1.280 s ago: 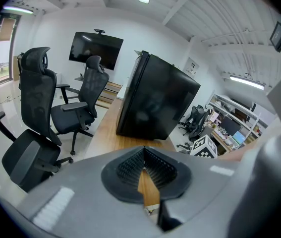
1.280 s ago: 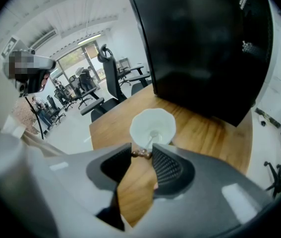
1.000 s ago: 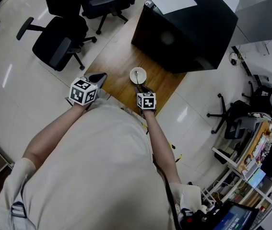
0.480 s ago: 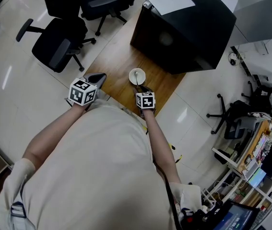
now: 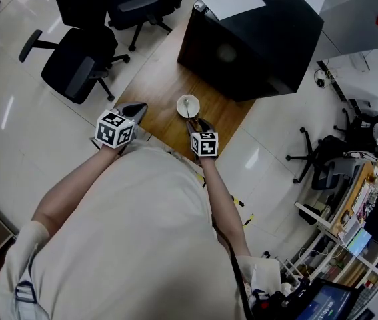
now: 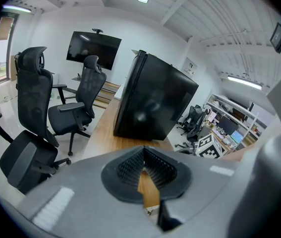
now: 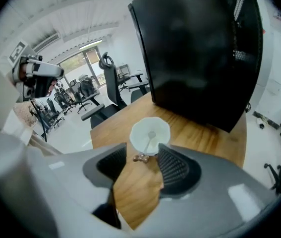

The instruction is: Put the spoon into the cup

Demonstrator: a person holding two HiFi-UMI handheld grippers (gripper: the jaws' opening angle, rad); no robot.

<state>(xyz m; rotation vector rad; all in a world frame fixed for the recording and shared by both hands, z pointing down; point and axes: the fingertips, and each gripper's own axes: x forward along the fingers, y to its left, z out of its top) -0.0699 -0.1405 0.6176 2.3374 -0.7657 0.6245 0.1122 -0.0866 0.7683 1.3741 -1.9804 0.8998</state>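
Right gripper view showed the spoon (image 7: 149,141) leaning in the cup (image 7: 137,132), its handle end between the right gripper's (image 7: 143,155) jaws, which had just been opening wide and stood clear of it. The left gripper (image 6: 143,153) sat closed and empty. The release looked done; the next move called for backing away without snagging the handle.

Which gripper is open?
The right gripper: its jaws have just been opening, apart either side of the spoon handle in the cup. On the left gripper they meet at the tips.
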